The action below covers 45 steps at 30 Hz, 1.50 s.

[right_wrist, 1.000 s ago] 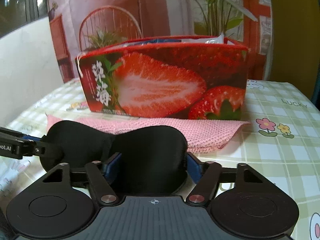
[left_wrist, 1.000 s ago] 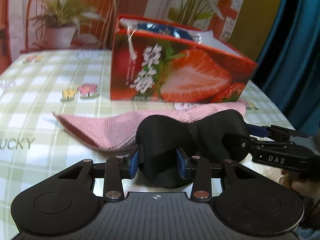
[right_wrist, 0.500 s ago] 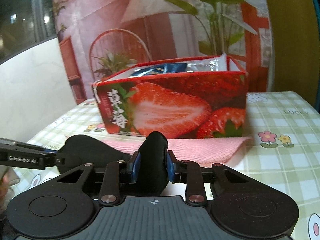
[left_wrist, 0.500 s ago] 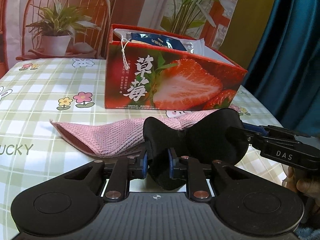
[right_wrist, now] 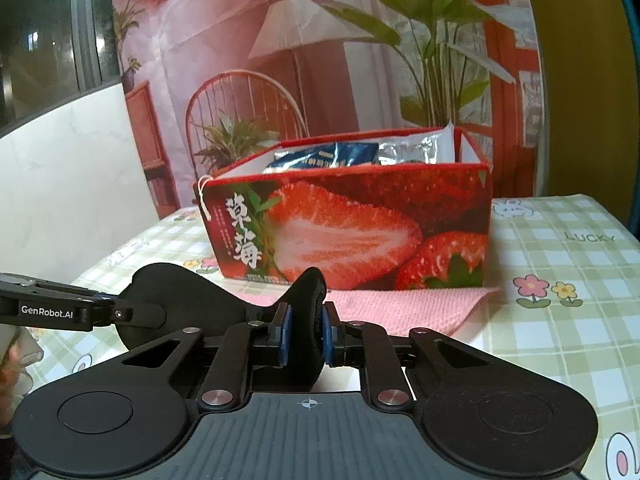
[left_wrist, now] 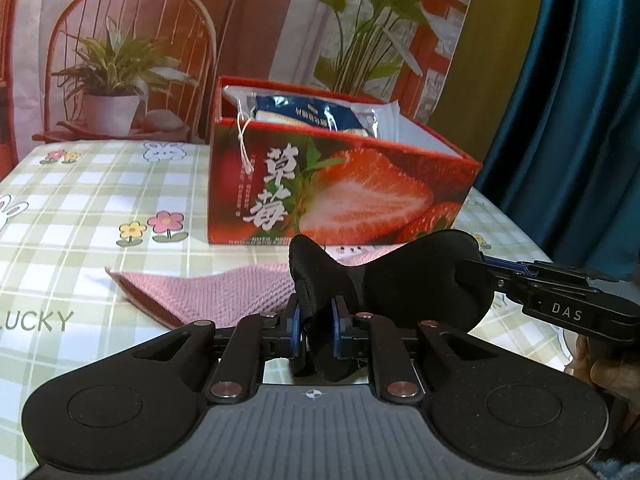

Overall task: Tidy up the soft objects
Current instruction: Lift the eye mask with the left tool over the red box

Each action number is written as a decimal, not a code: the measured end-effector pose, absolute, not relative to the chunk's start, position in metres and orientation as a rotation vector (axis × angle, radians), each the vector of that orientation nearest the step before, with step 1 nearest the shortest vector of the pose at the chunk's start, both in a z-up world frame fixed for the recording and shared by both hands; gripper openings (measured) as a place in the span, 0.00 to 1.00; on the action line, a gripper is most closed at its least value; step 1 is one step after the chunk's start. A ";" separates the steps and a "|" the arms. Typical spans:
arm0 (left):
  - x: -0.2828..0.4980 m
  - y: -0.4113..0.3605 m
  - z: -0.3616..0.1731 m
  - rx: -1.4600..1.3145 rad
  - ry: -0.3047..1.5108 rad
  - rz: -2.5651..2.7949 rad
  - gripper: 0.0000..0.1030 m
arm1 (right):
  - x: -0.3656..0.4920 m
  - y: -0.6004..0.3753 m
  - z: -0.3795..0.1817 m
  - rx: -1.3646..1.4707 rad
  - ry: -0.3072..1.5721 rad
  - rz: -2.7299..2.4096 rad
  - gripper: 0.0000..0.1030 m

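A black padded eye mask (left_wrist: pixel 420 280) hangs between my two grippers, in front of a pink knitted cloth (left_wrist: pixel 224 292) lying flat on the table. In the left wrist view, my left gripper (left_wrist: pixel 315 320) is shut on the mask's left lobe, which is folded narrow between the blue pads. The right gripper (left_wrist: pixel 494 274) comes in from the right and clamps the other lobe. In the right wrist view, my right gripper (right_wrist: pixel 306 328) has its jaws closing, pads pressing on that lobe of the eye mask (right_wrist: pixel 180 292). The left gripper (right_wrist: pixel 114 310) holds its far end.
A red strawberry-printed box (left_wrist: pixel 340 196) stands open behind the cloth, with blue and silver packets inside. The checked tablecloth (left_wrist: pixel 80 208) spreads to the left. A teal curtain (left_wrist: pixel 580 120) hangs at the right. A hand (left_wrist: pixel 604 364) shows behind the right gripper.
Both grippers have closed onto the mask's two ends, squeezing each lobe narrow. Both views have tilted upward, and the right one has risen a little, with the mask lifted along.
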<state>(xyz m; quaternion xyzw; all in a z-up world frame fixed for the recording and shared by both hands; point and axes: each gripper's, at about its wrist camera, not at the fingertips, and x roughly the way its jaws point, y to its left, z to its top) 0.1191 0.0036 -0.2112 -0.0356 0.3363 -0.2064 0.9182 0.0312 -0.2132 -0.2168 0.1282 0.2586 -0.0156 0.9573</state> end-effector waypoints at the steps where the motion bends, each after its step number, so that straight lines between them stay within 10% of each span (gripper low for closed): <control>1: 0.120 0.003 -0.209 -0.072 0.685 -0.426 0.15 | 0.031 -0.214 -0.215 0.263 0.520 -0.034 0.14; 35: 0.211 -0.035 -0.093 0.006 0.383 -0.449 0.15 | 0.106 -0.281 -0.112 0.209 0.307 -0.067 0.14; 45: 0.278 -0.051 -0.113 0.006 0.583 -0.439 0.15 | 0.164 -0.301 -0.112 0.150 0.381 -0.089 0.14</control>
